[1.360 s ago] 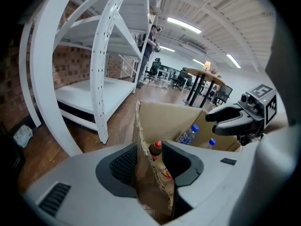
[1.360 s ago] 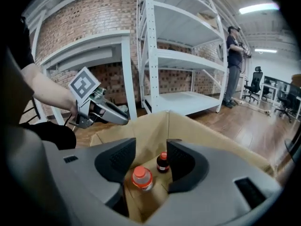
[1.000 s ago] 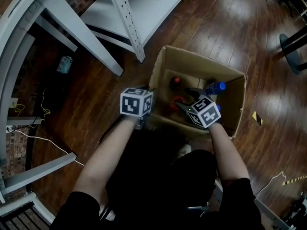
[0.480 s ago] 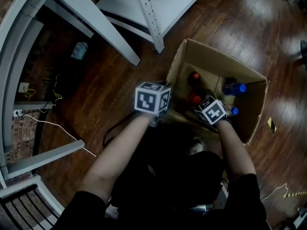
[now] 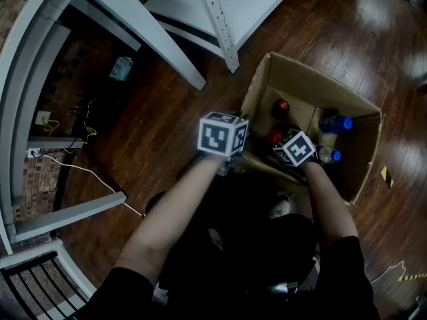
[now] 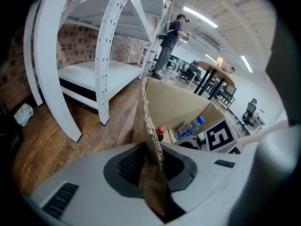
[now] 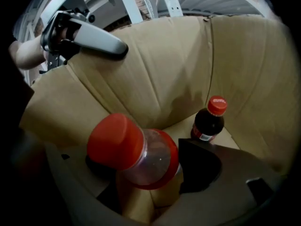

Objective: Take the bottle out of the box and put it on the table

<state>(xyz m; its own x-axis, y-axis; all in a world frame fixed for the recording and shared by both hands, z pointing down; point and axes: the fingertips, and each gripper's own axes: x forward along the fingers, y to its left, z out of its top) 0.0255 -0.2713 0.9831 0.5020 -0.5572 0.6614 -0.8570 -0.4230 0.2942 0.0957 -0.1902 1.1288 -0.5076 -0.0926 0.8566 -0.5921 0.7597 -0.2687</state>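
Right gripper view: the right gripper is down inside the cardboard box. Its jaws are spread wide and have just been opening further, with the neck of a red-capped bottle between them. Neither pad looks to be pressing on it, so nothing is held yet. The bottle stands upright close to the box's near wall, cap toward the camera, with a clear shoulder below the cap. A dark cola bottle stands apart from it, farther back on the box floor. Head view: two blue-capped bottles sit along the other side of the same box. Left gripper view: the left gripper has just been closing its jaws, which now pinch the corrugated edge of the box wall, apparently to steady it. Handling, as a judgement: the bottle is plastic, stiff at cap and neck, and probably yields lower on the body. The surface is smooth and could slip. The fill level cannot be made out; if full, the weight would hang below a neck grip and swing. The best hold looks to be just under the cap, where the collar would stop the pads sliding. A straight lift should clear the wall.
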